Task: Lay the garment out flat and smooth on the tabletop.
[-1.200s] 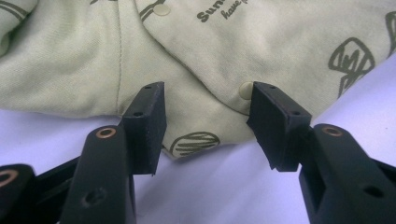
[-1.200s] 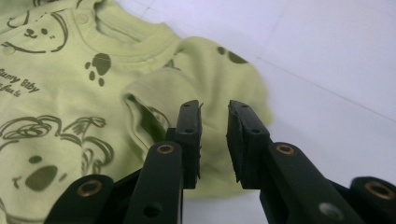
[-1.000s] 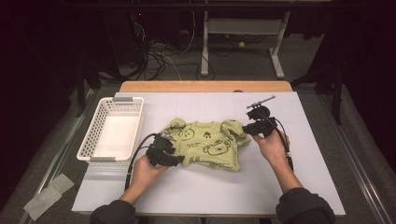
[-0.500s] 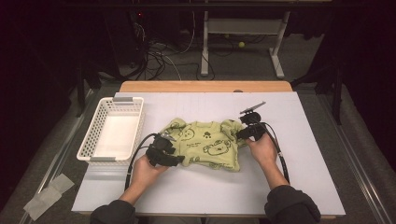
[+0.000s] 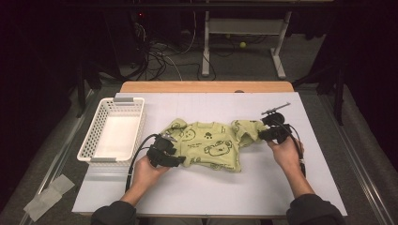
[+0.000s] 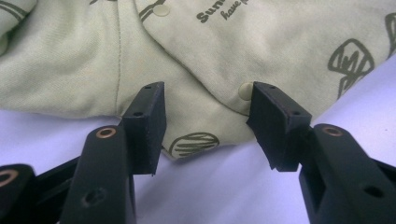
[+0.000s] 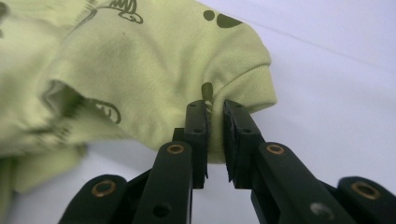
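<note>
I have the light green baby garment (image 5: 209, 145) lying crumpled near the middle of the white tabletop (image 5: 225, 192), printed with dark cartoon figures and some lettering. It sits just to the right of the white perforated basket (image 5: 115, 129), apart from it, with bare tabletop between the two.

My right gripper (image 5: 269, 132) is at the garment's right end, where a sleeve sticks out. In the right gripper view, the right gripper (image 7: 215, 140) has its jaws nearly together with the ribbed cuff (image 7: 247, 91) of that sleeve pinched between the pads; the fabric bunches into a fold that runs up through the narrow gap. The jaws have just been closing, and they now press on the cloth from both sides. The rest of the sleeve spreads away to the left of that view, lying loose on the tabletop.

My left gripper (image 5: 179, 161) is at the garment's lower left edge. In the left gripper view, the left gripper (image 6: 205, 126) has its jaws standing well apart, about half open, and nothing is clamped between them. The hem (image 6: 194, 142) of the garment lies flat on the tabletop between and just beyond the pads, with a small round snap button (image 6: 245, 91) right beside the inner face of one pad. I cannot tell whether that pad touches the cloth or merely hovers over it.

Both my hands rest low over the tabletop, one at either side of the garment.
</note>
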{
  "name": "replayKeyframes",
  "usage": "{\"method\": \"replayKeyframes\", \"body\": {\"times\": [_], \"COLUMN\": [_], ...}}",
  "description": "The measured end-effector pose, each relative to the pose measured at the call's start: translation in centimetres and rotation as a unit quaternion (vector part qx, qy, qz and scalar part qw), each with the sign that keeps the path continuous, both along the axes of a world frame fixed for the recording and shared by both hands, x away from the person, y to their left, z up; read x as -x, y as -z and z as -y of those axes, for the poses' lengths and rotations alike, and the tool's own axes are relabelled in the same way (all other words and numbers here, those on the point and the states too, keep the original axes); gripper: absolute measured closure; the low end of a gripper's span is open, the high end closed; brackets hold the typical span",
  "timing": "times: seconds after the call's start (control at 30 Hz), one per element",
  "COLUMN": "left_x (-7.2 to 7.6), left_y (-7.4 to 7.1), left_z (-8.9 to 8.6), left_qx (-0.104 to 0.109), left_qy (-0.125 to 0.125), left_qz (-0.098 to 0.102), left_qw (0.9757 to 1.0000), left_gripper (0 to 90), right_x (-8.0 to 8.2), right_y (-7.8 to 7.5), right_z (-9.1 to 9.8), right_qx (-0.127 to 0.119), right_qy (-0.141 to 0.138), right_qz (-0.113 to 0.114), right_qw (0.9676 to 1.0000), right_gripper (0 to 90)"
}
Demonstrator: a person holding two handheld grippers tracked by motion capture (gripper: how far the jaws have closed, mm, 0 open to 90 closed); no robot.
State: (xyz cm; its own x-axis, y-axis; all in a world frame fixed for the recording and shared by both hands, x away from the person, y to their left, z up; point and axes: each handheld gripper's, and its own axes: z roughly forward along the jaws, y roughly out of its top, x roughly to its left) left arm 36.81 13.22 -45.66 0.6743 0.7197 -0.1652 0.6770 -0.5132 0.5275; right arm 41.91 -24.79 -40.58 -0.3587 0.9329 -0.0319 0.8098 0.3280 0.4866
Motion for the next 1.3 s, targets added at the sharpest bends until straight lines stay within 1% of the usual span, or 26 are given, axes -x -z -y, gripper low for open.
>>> {"method": "replayKeyframes", "body": {"times": [0.07, 0.2, 0.33, 0.4, 0.5, 0.57, 0.63, 0.73, 0.77, 0.87, 0.93, 1.03, 1.13, 1.2, 1.3], "left_x": [0.1, 0.1, 0.1, 0.1, 0.0, 0.0, -0.1, -0.1, -0.1, -0.1, -0.2, -0.6, -1.3, -2.3, -3.8], "left_y": [0.0, 0.1, 0.1, 0.1, 0.0, 0.0, 0.0, -0.1, -0.3, -1.0, -1.7, -3.1, -4.6, -5.7, -6.7], "left_z": [0.0, 0.0, 0.0, 0.0, 0.0, 0.0, 0.0, -0.1, -0.1, 0.0, 0.1, 0.2, 0.1, -0.1, -0.4], "left_qx": [0.001, 0.002, 0.005, 0.007, 0.012, 0.016, 0.019, 0.018, 0.015, 0.009, 0.009, 0.004, 0.005, -0.001, 0.002], "left_qy": [-0.002, -0.005, -0.008, -0.009, -0.009, -0.008, -0.009, -0.007, -0.007, -0.005, -0.004, -0.002, -0.007, -0.018, -0.034], "left_qz": [0.001, 0.003, 0.000, -0.001, -0.006, -0.009, -0.010, -0.010, -0.006, 0.005, 0.009, 0.020, 0.026, 0.032, 0.026], "left_qw": [1.0000, 1.0000, 1.0000, 0.9999, 0.9999, 0.9998, 0.9997, 0.9998, 0.9998, 0.9999, 0.9999, 0.9998, 0.9996, 0.9993, 0.9991], "left_gripper": [43.3, 43.3, 43.5, 43.7, 44.5, 45.2, 46.1, 46.1, 46.1, 45.7, 45.6, 45.6, 45.6, 45.6, 45.6], "right_x": [0.4, 1.1, 1.6, 1.7, 1.6, 1.5, 1.4, 1.3, 1.4, 1.9, 2.3, 2.6, 2.6, 2.5, 2.1], "right_y": [0.1, 0.7, 1.5, 1.9, 2.3, 2.5, 2.6, 2.6, 2.6, 1.8, 1.1, 0.5, 0.4, 0.7, 1.5], "right_z": [1.3, 3.4, 5.0, 5.5, 5.8, 6.0, 6.0, 5.8, 5.7, 5.1, 4.7, 3.9, 2.9, 2.1, 0.9], "right_qx": [-0.002, 0.004, -0.007, -0.010, -0.004, -0.005, -0.005, -0.002, -0.003, -0.006, -0.013, -0.023, -0.040, -0.044, -0.049], "right_qy": [0.014, 0.027, 0.042, 0.047, 0.050, 0.052, 0.055, 0.059, 0.061, 0.059, 0.049, 0.030, 0.007, -0.005, -0.020], "right_qz": [-0.002, -0.008, -0.014, -0.016, -0.018, -0.019, -0.019, -0.019, -0.015, 0.017, 0.038, 0.048, 0.047, 0.044, 0.035], "right_qw": [0.9999, 0.9996, 0.9990, 0.9987, 0.9986, 0.9984, 0.9983, 0.9981, 0.9980, 0.9981, 0.9980, 0.9981, 0.9980, 0.9981, 0.9980], "right_gripper": [81.6, 81.7, 82.0, 82.2, 82.5, 82.3, 81.2, 73.0, 70.4, 65.4, 64.9, 65.4, 67.5, 68.4, 69.1]}}
